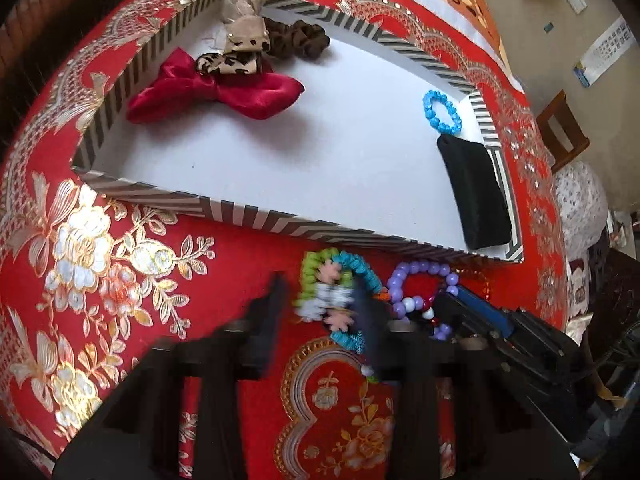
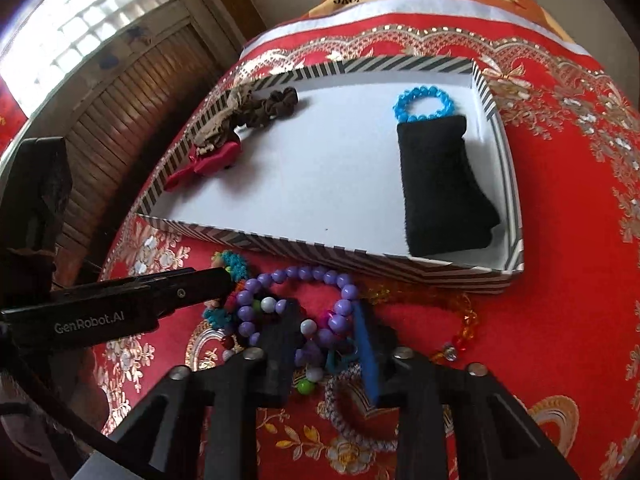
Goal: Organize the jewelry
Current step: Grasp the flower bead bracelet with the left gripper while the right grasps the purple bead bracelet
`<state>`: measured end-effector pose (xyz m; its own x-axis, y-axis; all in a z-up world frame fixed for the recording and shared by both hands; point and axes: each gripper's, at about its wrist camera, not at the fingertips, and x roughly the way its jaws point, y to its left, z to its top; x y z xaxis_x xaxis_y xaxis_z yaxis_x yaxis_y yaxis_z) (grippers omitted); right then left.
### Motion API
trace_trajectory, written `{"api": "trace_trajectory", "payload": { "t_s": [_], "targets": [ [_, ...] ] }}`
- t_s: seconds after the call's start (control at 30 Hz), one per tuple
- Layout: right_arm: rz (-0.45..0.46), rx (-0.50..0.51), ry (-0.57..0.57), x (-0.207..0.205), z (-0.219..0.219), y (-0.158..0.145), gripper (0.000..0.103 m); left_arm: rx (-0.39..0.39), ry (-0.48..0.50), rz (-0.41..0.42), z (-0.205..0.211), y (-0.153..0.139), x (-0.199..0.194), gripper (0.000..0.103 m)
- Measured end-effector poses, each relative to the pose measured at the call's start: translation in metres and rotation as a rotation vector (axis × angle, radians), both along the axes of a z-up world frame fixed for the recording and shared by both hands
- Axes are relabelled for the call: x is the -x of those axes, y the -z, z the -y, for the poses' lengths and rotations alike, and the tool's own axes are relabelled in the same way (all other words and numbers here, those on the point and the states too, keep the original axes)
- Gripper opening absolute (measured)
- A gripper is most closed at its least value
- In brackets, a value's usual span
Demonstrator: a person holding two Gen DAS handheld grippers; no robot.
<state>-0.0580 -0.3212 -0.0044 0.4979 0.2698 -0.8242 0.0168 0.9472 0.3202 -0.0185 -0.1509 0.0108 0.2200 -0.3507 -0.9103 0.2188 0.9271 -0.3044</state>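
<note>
Lying in a tangle on the red cloth just in front of the striped box's near wall, the loose bracelets are where both your grippers meet. Your right gripper has its fingers drawn in close around the purple bead bracelet — beads sit between the pads, and the pads look pressed on them. Your left gripper is blurred; its fingers stand either side of the teal and green bracelet, but you cannot tell whether they clamp it. Beside the purple beads lies an orange bead strand, also outside the box. Inside the box, a blue bead bracelet touches the far end of a black pouch by the right wall — a red bow and brown scrunchie sit at the far left corner.
</note>
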Motion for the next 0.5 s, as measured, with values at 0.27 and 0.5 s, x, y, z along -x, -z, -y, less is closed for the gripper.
{"api": "trace_trajectory", "payload": {
  "t_s": [0.27,0.5],
  "targets": [
    [0.095,-0.038,0.000,0.020,0.004,-0.038,0.009,0.050,-0.010,0.026,-0.018,-0.023,0.004,0.011],
    [0.193,-0.041,-0.007,0.036,0.008,-0.082,0.009,0.089,-0.027,0.100,-0.032,-0.066,0.015,0.011]
  ]
}}
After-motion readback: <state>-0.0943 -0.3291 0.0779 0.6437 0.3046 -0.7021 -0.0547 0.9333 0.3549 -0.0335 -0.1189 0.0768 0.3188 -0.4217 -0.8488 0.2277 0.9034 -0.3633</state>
